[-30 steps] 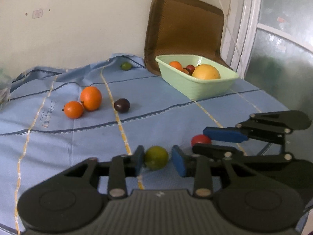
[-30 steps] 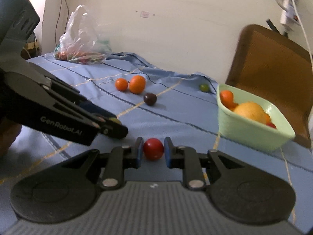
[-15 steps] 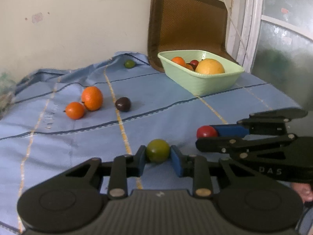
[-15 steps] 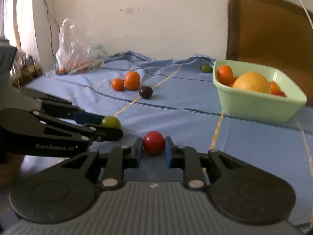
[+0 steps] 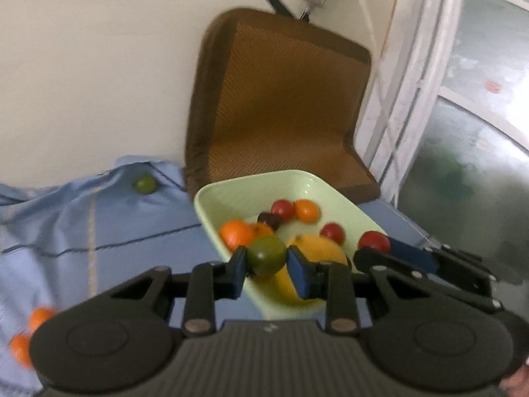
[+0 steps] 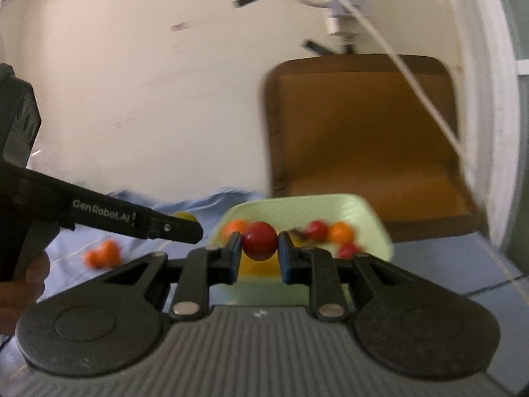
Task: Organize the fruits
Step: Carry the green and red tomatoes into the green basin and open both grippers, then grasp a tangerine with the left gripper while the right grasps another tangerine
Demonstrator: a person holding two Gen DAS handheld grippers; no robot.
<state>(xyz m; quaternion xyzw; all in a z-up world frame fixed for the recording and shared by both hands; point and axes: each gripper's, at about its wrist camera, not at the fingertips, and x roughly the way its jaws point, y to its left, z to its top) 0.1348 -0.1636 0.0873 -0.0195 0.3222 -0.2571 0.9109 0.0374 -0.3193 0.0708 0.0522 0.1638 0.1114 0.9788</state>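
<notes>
Grippers, two: one green fruit [image 5: 266, 254], one red fruit [image 6: 260, 241].

"GenRobot.AI" in white on the left hand-held gripper [image 6: 195, 231] finger.

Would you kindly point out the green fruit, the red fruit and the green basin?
green fruit [image 5: 266, 254], left wrist view, its front face.
red fruit [image 6: 260, 241], right wrist view, its centre.
green basin [image 5: 211, 210], left wrist view, its left wall.

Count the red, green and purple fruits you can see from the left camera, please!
Red: 3, two in the bowl plus the held red fruit
Green: 2, the held green fruit and the loose green fruit on the cloth
Purple: 1, the dark purple fruit in the bowl
Total: 6
</notes>
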